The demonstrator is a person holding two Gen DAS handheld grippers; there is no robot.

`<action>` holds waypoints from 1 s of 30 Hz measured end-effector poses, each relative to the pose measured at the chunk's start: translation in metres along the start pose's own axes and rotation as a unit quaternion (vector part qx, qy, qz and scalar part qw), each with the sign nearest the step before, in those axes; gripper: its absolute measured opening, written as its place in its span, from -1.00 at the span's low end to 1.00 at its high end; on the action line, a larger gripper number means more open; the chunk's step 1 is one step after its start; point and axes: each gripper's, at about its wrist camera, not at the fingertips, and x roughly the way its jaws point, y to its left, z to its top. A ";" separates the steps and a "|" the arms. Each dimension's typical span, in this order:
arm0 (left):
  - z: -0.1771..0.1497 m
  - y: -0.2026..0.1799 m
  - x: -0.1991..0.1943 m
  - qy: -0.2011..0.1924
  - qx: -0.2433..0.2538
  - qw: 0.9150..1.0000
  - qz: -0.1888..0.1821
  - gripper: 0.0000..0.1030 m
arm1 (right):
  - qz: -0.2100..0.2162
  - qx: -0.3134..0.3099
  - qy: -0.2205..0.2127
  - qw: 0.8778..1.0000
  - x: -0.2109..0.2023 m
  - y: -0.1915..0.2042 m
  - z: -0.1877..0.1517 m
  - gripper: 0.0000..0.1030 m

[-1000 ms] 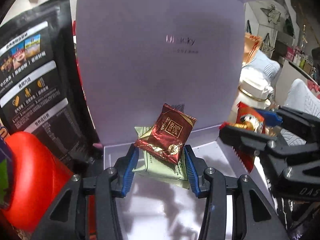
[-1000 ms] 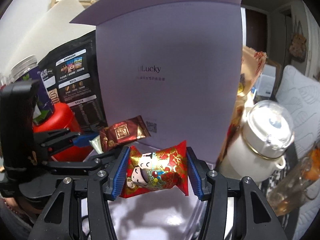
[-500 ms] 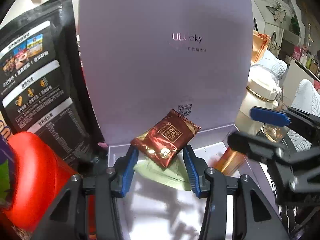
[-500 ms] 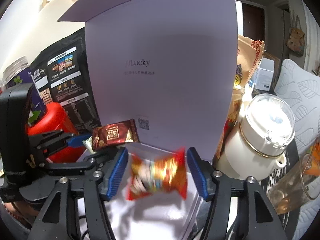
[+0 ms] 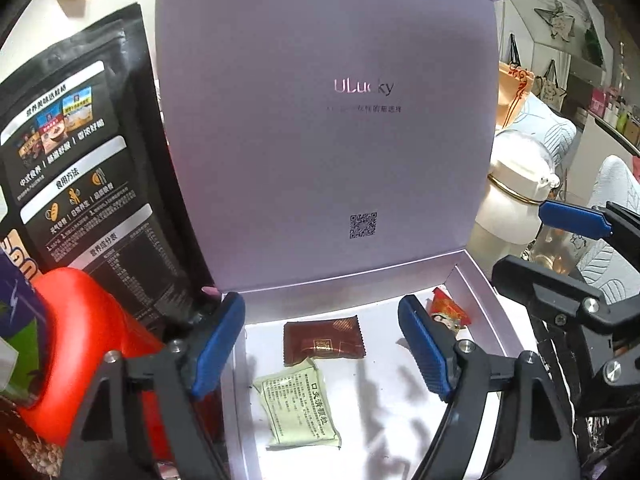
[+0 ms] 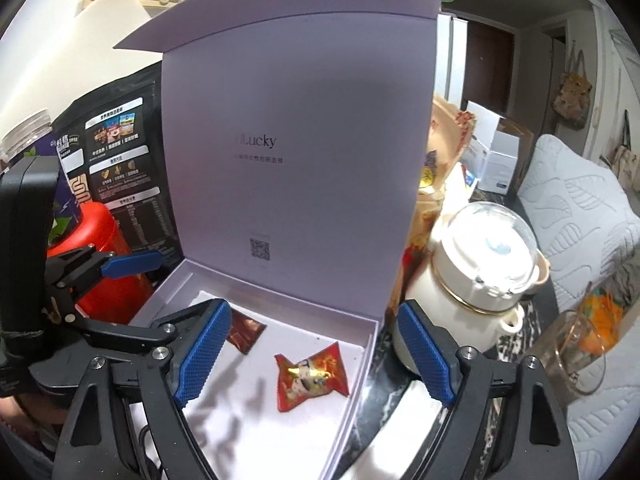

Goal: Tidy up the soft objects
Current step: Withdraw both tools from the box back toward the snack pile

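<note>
An open lilac box (image 5: 476, 276) with its lid upright holds three soft packets. A brown chocolate packet (image 5: 323, 343) lies at the back, a pale green sachet (image 5: 298, 408) in front of it, and a red cartoon snack packet (image 5: 447, 312) at the right. In the right wrist view the red packet (image 6: 312, 372) lies flat in the box (image 6: 366, 344) and the brown packet (image 6: 244, 334) peeks out behind my left finger. My left gripper (image 5: 320, 344) is open and empty above the box. My right gripper (image 6: 314, 350) is open and empty above the red packet.
A black food pouch (image 5: 76, 168) and a red container (image 5: 80, 340) stand left of the box. A white lidded pot (image 6: 480, 276) and a glass cup (image 6: 580, 344) stand to the right. A white quilted cushion (image 6: 580, 220) lies beyond.
Both grippers opened. The brown packet and green sachet dropped from the left gripper into the box; the red packet dropped from the right gripper into the box. Both grippers rose.
</note>
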 end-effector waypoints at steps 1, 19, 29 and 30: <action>0.002 0.003 -0.002 -0.001 -0.001 1.000 -0.001 0.54 | -0.001 0.001 -0.001 1.000 -0.002 -0.001 0.000 0.67; 0.017 0.011 -0.096 -0.060 -0.006 0.998 0.020 0.54 | -0.013 0.006 -0.045 0.999 -0.080 0.005 0.014 0.67; 0.015 0.001 -0.173 -0.099 0.004 0.994 0.040 0.54 | -0.011 0.002 -0.084 0.996 -0.152 0.028 0.016 0.67; 0.013 -0.002 -0.178 -0.102 0.006 0.994 0.041 0.54 | -0.012 0.000 -0.086 0.996 -0.157 0.031 0.016 0.67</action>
